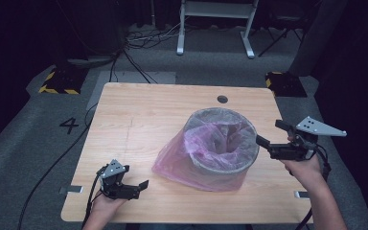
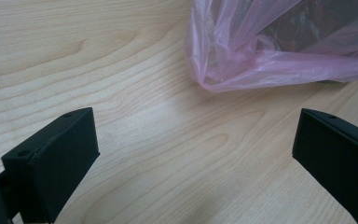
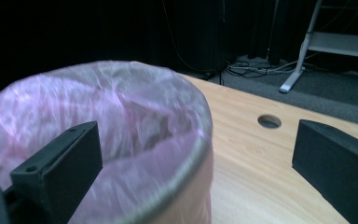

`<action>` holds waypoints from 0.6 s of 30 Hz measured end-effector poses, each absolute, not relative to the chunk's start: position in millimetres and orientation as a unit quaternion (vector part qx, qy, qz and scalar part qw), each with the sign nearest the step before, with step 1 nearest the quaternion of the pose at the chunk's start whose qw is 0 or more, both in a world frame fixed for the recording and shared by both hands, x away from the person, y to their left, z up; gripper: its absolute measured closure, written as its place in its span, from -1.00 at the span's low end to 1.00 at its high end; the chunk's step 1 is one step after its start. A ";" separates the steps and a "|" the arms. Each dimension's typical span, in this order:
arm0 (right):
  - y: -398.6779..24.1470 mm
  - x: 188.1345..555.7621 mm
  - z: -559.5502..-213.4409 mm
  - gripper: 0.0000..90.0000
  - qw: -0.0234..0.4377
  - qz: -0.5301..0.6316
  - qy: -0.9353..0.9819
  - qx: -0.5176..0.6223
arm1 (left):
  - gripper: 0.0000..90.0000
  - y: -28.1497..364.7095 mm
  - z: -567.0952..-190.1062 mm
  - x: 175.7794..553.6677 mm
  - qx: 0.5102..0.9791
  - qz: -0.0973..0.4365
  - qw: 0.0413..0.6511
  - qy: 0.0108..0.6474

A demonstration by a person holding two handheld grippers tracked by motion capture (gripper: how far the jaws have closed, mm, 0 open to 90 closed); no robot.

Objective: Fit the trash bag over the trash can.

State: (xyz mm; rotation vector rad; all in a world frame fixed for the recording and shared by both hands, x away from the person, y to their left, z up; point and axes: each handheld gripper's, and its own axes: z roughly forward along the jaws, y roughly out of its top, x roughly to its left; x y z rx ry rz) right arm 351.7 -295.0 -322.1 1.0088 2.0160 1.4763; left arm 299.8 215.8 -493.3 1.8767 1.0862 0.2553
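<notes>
A round grey bin (image 1: 220, 165) stands right of centre on the wooden table (image 1: 139, 115), lined with a pink plastic bag (image 1: 177, 163) that drapes over its rim and spreads onto the table at the left. My right gripper (image 1: 270, 133) hovers open just right of the bin's rim, its jaws pointing at the bag-covered rim (image 3: 186, 154). My left gripper (image 1: 134, 188) rests open low over the table near the front left, apart from the bag's loose edge (image 2: 242, 74), nothing between its jaws.
A round cable hole (image 1: 222, 99) sits in the table behind the bin. A white desk frame (image 1: 215, 24) and cables (image 1: 143, 38) lie on the floor beyond the table. Yellow-black striped bases (image 1: 57, 81) stand at the far corners.
</notes>
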 end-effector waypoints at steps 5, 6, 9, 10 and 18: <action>-278.2 361.4 -307.9 -0.94 0.212 0.542 0.734 0.352 | -0.99 216.1 -492.3 300.1 0.757 0.090 0.471 0.444; -274.6 364.0 -305.6 -0.94 0.208 0.543 0.735 0.349 | -0.99 215.9 -491.3 299.7 0.757 0.090 0.471 0.444; -262.9 371.1 -300.2 -0.94 0.205 0.541 0.740 0.342 | -0.99 215.9 -489.6 299.1 0.755 0.086 0.479 0.440; -258.7 373.1 -298.7 -0.95 0.203 0.539 0.742 0.342 | -0.99 216.0 -489.3 299.0 0.754 0.083 0.480 0.440; -222.9 385.7 -288.9 -0.57 0.208 0.524 0.754 0.337 | -0.99 214.0 -488.2 297.7 0.752 0.074 0.489 0.437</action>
